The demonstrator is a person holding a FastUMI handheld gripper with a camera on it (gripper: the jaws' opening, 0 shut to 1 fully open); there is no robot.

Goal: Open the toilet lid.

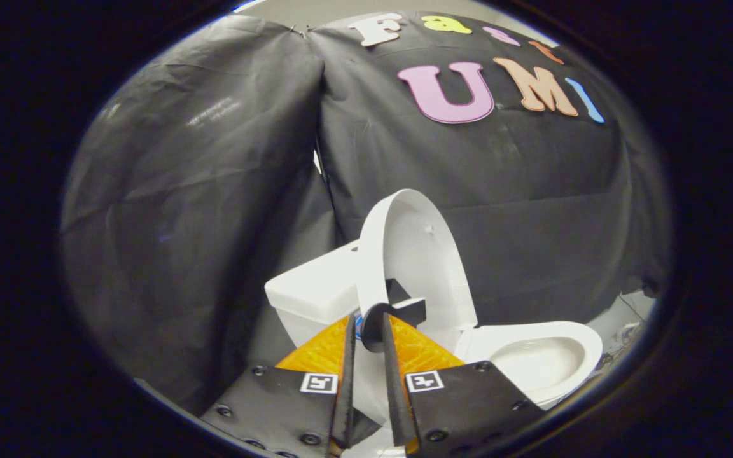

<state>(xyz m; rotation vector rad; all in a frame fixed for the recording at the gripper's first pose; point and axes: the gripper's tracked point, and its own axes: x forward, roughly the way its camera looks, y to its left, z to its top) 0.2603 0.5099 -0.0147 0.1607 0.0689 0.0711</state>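
Toilet lid (414, 254) is seen raised, roughly upright, hinged between the cistern (312, 292) and the open bowl (541, 356). A black handle fitting (389, 315) is fixed at the lid's near edge. Gripper (368, 321) fingers are nearly together, with the lid edge and the handle fitting held in the narrow gap; contact on both sides cannot be confirmed.

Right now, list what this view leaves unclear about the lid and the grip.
- Black handle on the raised toilet lid: the gripper fingers cover its lower part, so contact on both sides is unclear.
- Lid hinge: hidden behind the fingers.
- Cistern: partly behind the lid.
- Bowl base: cut off by the fisheye edge.
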